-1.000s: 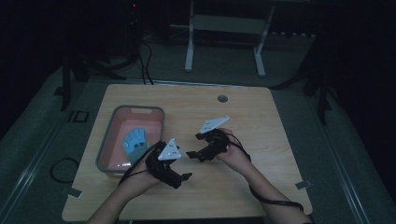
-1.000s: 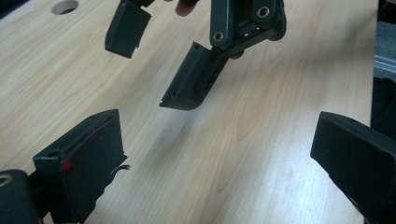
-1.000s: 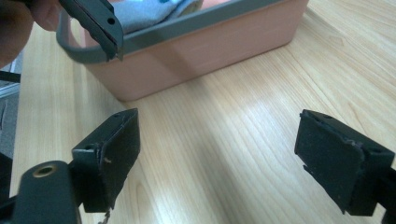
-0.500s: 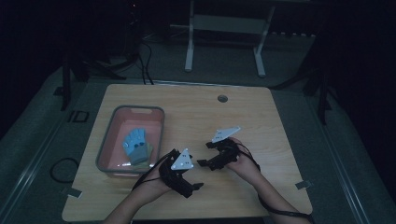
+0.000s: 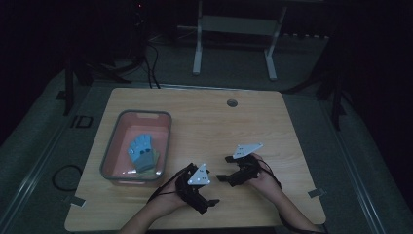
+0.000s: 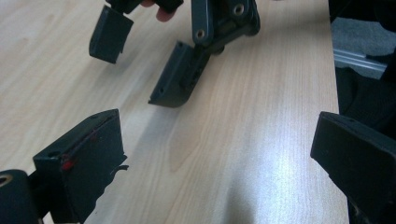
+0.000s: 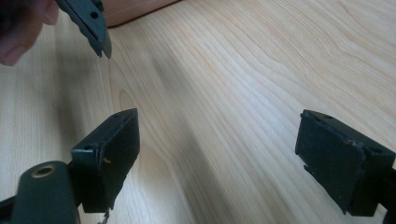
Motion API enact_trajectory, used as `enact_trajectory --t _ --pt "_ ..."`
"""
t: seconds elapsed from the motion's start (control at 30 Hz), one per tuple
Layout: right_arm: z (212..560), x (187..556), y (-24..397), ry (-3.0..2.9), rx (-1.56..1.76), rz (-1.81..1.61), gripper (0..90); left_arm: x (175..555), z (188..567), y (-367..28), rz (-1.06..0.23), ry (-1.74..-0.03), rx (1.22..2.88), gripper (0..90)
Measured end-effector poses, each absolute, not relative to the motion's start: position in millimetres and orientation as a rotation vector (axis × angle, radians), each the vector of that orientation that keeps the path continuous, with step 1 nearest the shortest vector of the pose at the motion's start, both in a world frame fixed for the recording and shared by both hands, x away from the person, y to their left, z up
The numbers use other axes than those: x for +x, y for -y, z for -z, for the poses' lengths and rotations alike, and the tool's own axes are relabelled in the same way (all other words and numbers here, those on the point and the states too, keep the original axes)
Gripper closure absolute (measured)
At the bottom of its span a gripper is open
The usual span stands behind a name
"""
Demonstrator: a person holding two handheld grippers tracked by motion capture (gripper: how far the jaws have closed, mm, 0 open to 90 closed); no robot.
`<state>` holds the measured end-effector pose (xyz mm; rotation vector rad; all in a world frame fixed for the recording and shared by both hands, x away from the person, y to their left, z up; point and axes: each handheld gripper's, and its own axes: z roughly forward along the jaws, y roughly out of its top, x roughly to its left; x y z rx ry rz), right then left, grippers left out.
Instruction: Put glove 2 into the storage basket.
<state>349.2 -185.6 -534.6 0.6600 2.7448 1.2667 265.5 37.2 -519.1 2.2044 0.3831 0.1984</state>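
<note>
My left gripper (image 5: 212, 192) hovers low over the near part of the wooden table (image 5: 204, 122), open with nothing between its jaws. My right gripper (image 5: 224, 168) is just to its right, also open and holding nothing. The two point roughly at each other. In the left gripper view my own left gripper (image 6: 219, 158) spreads wide over bare wood, and the right gripper's fingers (image 6: 180, 77) hang ahead. In the right gripper view the right gripper (image 7: 229, 158) gapes over bare wood, with one of the left gripper's fingertips (image 7: 91, 23) at the top left.
A pink bin with a grey rim (image 5: 141, 113) stands at the table's left and holds a blue glove (image 5: 141, 147) on a yellow-green item (image 5: 151, 161). A round cable hole (image 5: 232, 103) sits near the far edge. A metal stand (image 5: 234, 44) is behind the table.
Both grippers have moved away from the bin, to the right and toward the table's near edge. They stay open and hold nothing.
</note>
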Motion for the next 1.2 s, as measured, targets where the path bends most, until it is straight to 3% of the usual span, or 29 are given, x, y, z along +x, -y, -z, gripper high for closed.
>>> enact_trajectory --t 0.7,1.2 --pt "556 333 221 -2.668 0.695 -1.276 12.6 259 551 -21 -0.171 -0.305 2.202 2.9" --pt "558 329 235 -2.620 0.718 -1.275 12.6 258 551 -24 -0.184 -0.316 2.166 2.9"
